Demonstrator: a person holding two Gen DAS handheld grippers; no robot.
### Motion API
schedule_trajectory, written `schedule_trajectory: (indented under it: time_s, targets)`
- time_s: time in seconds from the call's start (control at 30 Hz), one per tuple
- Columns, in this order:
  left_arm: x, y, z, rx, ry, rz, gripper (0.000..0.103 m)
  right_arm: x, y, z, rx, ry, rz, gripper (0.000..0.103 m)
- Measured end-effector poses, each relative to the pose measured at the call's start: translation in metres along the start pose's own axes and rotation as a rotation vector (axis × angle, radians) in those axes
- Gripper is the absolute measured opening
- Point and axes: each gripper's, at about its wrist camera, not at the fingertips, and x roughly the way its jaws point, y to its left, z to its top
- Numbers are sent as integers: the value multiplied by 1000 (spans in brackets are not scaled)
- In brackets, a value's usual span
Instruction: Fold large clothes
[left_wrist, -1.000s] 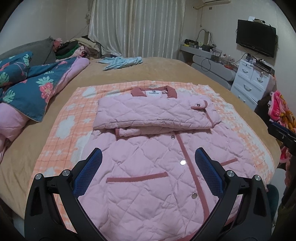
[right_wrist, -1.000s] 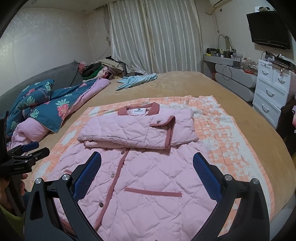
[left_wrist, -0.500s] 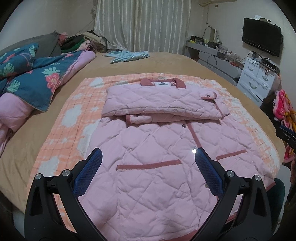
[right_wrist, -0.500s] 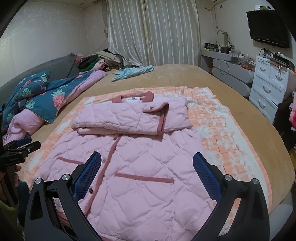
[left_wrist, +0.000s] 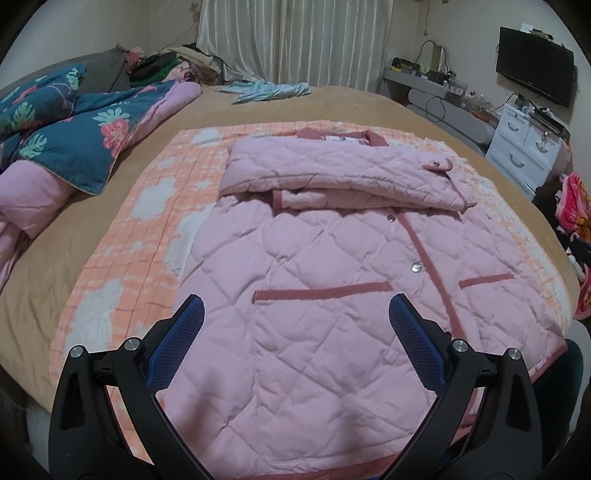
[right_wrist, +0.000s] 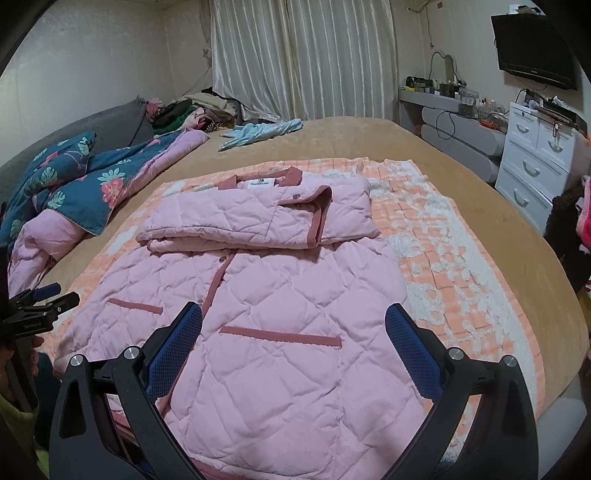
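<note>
A pink quilted jacket (left_wrist: 317, 266) with dark pink trim lies front up on an orange and white checked blanket (left_wrist: 147, 229). Both sleeves are folded across its chest below the collar. It also shows in the right wrist view (right_wrist: 280, 302). My left gripper (left_wrist: 295, 325) is open and empty, low over the jacket's left hem area. My right gripper (right_wrist: 293, 328) is open and empty, low over the jacket's right hem area. The left gripper also shows at the left edge of the right wrist view (right_wrist: 40, 302).
The blanket lies on a tan bed (right_wrist: 369, 140). A blue floral quilt (left_wrist: 74, 129) is bunched at the left. A light blue garment (left_wrist: 266, 90) lies at the far end. A white drawer unit (right_wrist: 535, 162) and a wall TV (right_wrist: 532, 55) stand at the right.
Both grippers have come down and back toward the jacket's hem, staying open. The jacket has not moved.
</note>
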Motion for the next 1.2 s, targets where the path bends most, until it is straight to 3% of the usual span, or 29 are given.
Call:
schedule_trajectory:
  time_s: [0.7,1.2]
  targets:
    - [20,31,-31,-15,74,36,94,19,-20,-32,-24,95,-50,99]
    - [24,59,-52,-47,129,72,94,21,-65,-65,27,212,-103,99]
